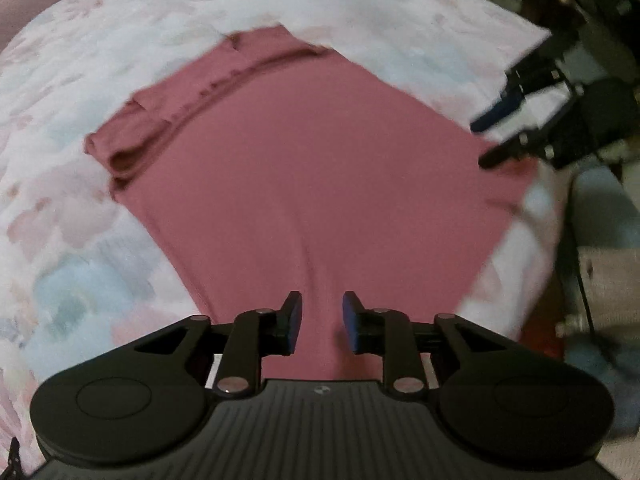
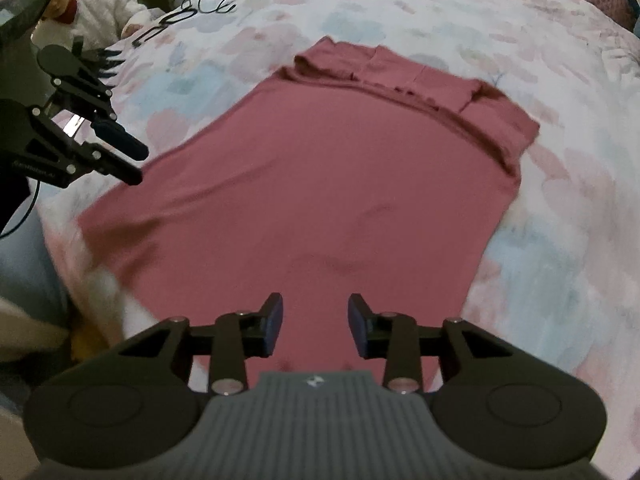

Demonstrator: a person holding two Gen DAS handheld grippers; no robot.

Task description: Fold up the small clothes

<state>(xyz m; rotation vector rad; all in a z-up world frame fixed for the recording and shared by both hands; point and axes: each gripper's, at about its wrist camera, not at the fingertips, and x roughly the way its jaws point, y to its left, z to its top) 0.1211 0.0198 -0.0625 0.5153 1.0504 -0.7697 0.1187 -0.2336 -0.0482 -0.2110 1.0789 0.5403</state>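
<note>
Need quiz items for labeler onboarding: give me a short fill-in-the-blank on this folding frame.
1. The dusty-pink cloth garment lies on a ____ printed bedspread.
2. The left gripper holds ____.
3. The right gripper has its jaws ____.
4. Black cables lie at the bedspread's far ____ corner in the right wrist view.

Missing: floral; nothing; open; left

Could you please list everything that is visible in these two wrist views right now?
Garment: one, dusty pink, spread flat on the bedspread, far end folded over.
Bedspread: one, white with pale pink and blue flowers, under the garment.
Cables: a few, black, at the far left edge of the bedspread.
Bystander's fleece top: one, white, beyond the bedspread, top left.
Left gripper: one, black with blue pads, jaws apart, nothing between them, above the garment's near edge.
Right gripper: one, black with blue pads, jaws apart, empty, above the garment's near edge.
</note>
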